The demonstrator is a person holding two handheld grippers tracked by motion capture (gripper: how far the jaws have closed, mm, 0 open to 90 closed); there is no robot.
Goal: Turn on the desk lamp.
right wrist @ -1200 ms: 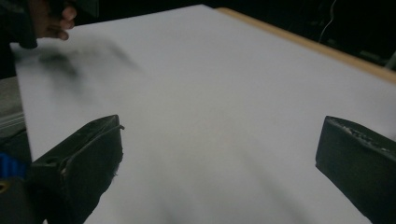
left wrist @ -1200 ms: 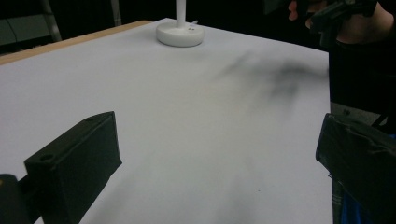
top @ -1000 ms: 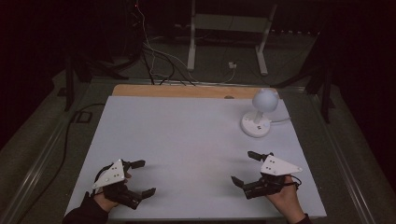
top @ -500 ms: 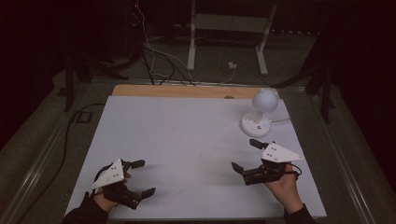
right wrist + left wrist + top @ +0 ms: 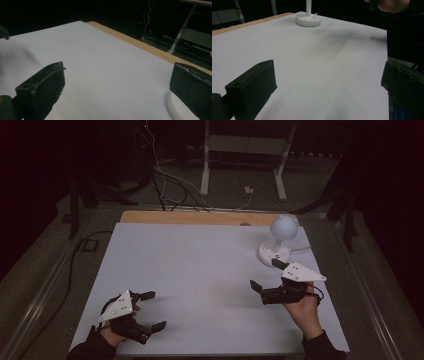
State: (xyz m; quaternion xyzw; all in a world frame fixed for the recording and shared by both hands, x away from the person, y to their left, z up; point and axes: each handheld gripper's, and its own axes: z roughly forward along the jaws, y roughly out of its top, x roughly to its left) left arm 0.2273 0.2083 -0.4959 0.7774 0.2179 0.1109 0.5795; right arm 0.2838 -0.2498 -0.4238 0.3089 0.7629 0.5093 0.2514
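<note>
**Closing in on the lamp**

Dark room all around, cables and a metal stand lying beyond the far edge; a white table (image 5: 200,270) is sitting under both my claws, with a strip of bare wood showing along its far side.

I am holding my right gripper (image 5: 265,276) near the right edge, jaws spread wide and pinching nothing; its far jaw is hanging just beside the round base of the white globe lamp (image 5: 280,240), which is standing at the far right of the table; I cannot tell whether jaw and base are touching. My left gripper (image 5: 151,310) is waiting at the near left, jaws spread too, well apart from the lamp (image 5: 308,19).

To do this well, I judge I should be keeping the jaws wide, lining them up on the thin stem rather than the broad base, and closing gently, since the globe is making it top-heavy.

Counting: one lamp; one table; two grippers.
</note>
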